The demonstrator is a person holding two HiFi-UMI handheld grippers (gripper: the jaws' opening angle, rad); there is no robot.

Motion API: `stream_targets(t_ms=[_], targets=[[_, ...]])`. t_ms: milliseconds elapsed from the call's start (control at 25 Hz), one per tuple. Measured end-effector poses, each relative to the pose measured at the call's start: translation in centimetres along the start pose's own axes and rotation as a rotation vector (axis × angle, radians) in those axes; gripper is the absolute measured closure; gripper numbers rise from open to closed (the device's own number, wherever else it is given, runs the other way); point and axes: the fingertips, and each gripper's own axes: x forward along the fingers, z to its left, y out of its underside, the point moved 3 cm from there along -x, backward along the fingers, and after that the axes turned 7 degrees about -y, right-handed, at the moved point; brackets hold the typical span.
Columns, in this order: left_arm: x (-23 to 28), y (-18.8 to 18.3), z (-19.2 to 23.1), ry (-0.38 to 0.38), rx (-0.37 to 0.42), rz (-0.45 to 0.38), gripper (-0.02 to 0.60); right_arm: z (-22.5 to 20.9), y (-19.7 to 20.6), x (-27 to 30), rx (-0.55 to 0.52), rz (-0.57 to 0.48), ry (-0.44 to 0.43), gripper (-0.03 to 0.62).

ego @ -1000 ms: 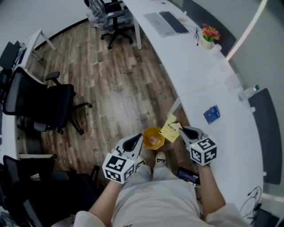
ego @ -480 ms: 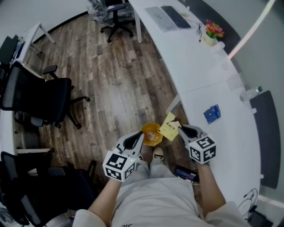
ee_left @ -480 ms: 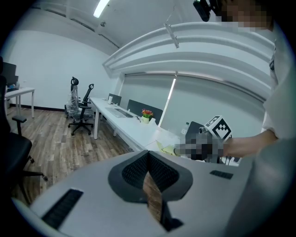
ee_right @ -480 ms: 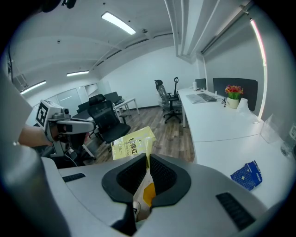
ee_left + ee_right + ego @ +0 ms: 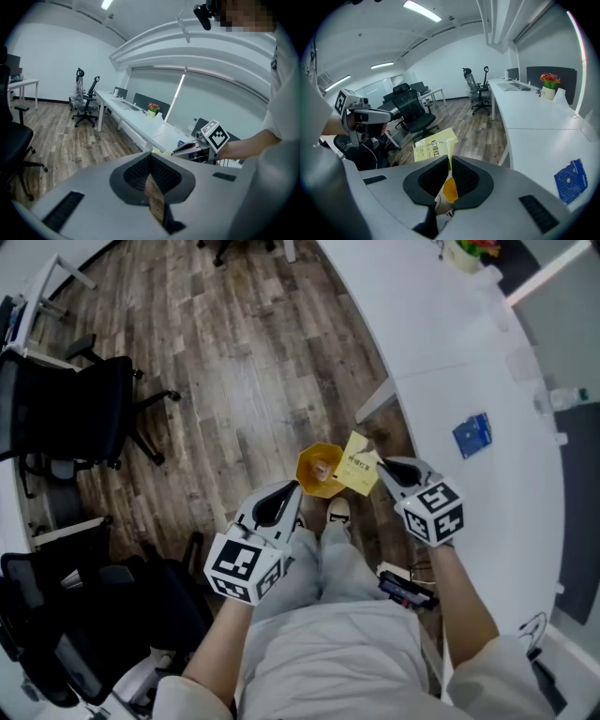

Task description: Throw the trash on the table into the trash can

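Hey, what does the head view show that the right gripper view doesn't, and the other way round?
Only the head view: the orange trash can on the floor, with the person's shoe beside it. Only the right gripper view: the ceiling lights. Both: the yellow packet pinched in the right tool, the left tool, and the blue packet on the white table.

A blue packet [image 5: 472, 435] lies on the white table [image 5: 422, 334].
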Motion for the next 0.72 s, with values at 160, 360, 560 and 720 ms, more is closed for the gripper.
stream_targets(t_ms=[160,360,560,720], targets=[[1.9,1.8,1.7,-0.015,-0.014,0.026,0.580,-0.8,2.2,3.8,0.019,0.018,-0.054,0.545],[4.4,4.7,3.3,-0.015,-0.046,0.058,0.580,-1.7,6.2,7.9,0.036,0.071,-0.087,0.546],[6.6,8.6,5.4,-0.014,-0.046,0.113,0.580,-3.2,10.6,12.2,0.056,0.150,-0.070,0.545],[8.5,11.5,7.0,-0.015,-0.082,0.144,0.580,-5.0,13.9,16.0,0.093,0.183,-0.053,0.545]])
